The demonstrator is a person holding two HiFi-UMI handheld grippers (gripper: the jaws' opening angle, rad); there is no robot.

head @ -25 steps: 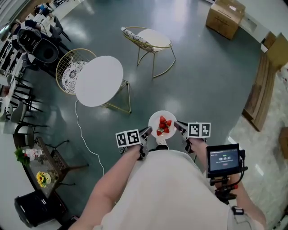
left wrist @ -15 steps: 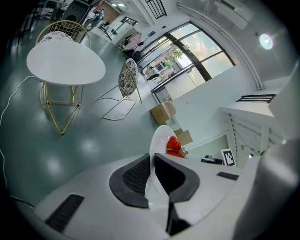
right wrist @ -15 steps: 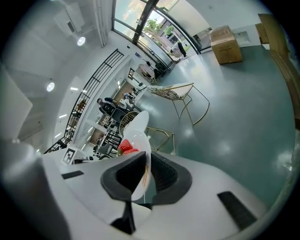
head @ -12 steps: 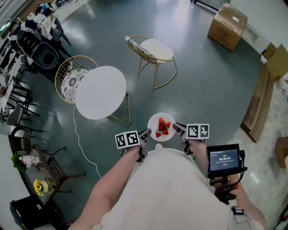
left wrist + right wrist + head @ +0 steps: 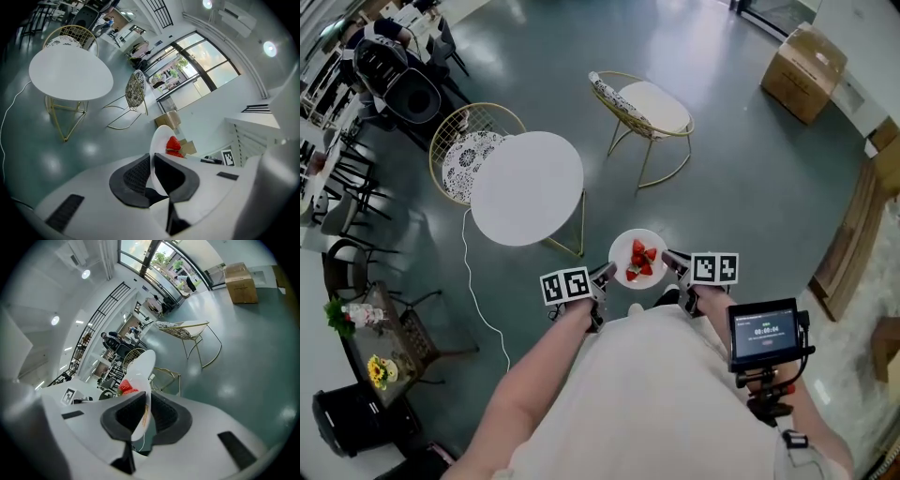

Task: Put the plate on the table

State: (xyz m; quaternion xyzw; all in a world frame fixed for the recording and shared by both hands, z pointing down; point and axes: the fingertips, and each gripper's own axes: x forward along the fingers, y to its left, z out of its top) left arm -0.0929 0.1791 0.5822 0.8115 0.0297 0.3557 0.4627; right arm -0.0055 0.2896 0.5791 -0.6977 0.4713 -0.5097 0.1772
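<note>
A white plate (image 5: 626, 249) with red strawberries (image 5: 641, 262) on it is held level in front of the person, above the floor. My left gripper (image 5: 602, 279) is shut on the plate's left rim (image 5: 154, 154). My right gripper (image 5: 673, 267) is shut on its right rim (image 5: 142, 416). The round white table (image 5: 527, 187) stands to the front left, apart from the plate, and also shows in the left gripper view (image 5: 70, 74). Strawberries (image 5: 174, 144) show past the left jaws and strawberries (image 5: 125, 388) past the right jaws.
A gold wire chair with a white patterned cushion (image 5: 467, 152) stands behind the table. A second gold chair (image 5: 652, 111) stands further ahead. A cardboard box (image 5: 811, 58) sits at the far right. A white cable (image 5: 480, 291) runs over the green floor left of me.
The view has shifted: the table and chairs now lie further right and closer to the plate. Both grippers keep their hold on the plate.
</note>
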